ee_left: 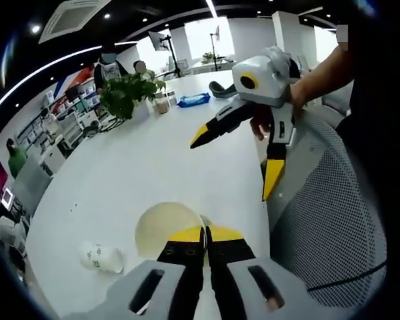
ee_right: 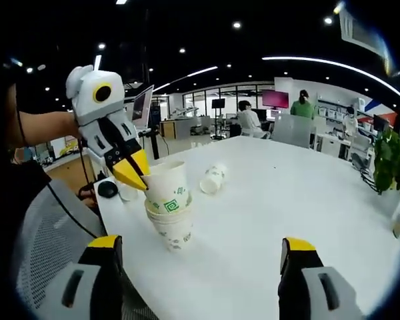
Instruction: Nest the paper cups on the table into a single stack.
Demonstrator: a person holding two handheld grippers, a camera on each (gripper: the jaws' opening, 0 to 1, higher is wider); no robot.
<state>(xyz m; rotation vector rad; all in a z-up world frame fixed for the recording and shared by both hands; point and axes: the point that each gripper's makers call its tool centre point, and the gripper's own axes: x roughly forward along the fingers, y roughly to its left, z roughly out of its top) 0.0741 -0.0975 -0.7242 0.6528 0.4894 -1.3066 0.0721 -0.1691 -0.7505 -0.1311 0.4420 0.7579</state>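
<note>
Left gripper view: left gripper [ee_left: 205, 235], jaws pinched on rim of top white paper cup [ee_left: 165, 227]; right gripper [ee_left: 237, 160] spread wide above white table [ee_left: 153, 167]. One fallen cup [ee_left: 101, 258] lies near; potted plant [ee_left: 128, 93] far off.

Right gripper view: nested cup stack [ee_right: 169, 212] stands upright near mesh chair [ee_right: 43, 240].

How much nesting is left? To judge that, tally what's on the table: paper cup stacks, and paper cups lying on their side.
paper cup stack: 1, its top rim pinched by the left gripper
paper cup lying on its side: 1
Total: 2
</note>
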